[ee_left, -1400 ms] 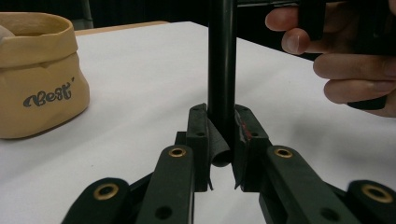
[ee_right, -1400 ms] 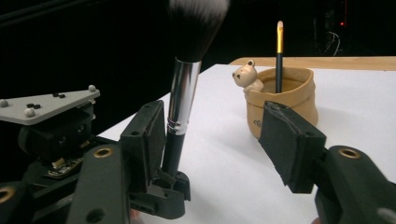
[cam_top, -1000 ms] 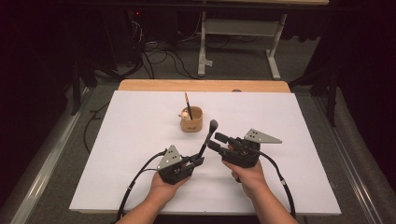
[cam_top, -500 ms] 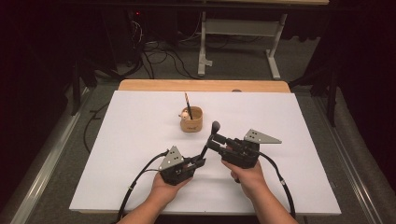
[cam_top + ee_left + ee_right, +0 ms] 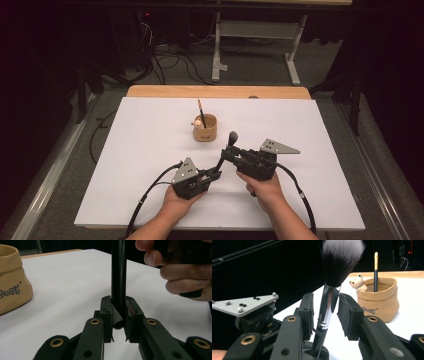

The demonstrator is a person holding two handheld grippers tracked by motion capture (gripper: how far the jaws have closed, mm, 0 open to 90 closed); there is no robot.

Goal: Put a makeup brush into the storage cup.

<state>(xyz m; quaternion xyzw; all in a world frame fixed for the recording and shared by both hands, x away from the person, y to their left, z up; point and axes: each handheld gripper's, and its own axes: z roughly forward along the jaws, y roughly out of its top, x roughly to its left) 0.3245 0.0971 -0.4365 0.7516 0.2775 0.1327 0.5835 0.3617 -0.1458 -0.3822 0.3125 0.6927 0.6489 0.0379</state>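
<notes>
From above, I see my left gripper (image 5: pixel 216 174) clamped on the bottom end of the black-handled makeup brush with a silver ferrule and dark bristles (image 5: pixel 226 153), which slants up and away toward the tan, sack-shaped holder with a small bear figure on its rim (image 5: pixel 205 128). My right gripper (image 5: pixel 226 152) sits just nearer than the holder, its jaws around the brush's upper part. The holder stands on the white table sheet (image 5: pixel 140 135) with a thin dark pencil-like stick (image 5: pixel 200 112) upright inside it.

In the left gripper view, my jaws are pressed tight on the brush's black handle (image 5: pixel 118 277), one on each side. The holder (image 5: pixel 12 280) lies off to the left, and my right hand (image 5: pixel 185 270) is near the handle.

In the right gripper view, my jaws have just been closing with the ferrule (image 5: pixel 327 307) between them. The left pad looks against it; a gap remains at the right pad (image 5: pixel 348 315), so no grip yet. The holder (image 5: pixel 378 301) stands just beyond the brush.
</notes>
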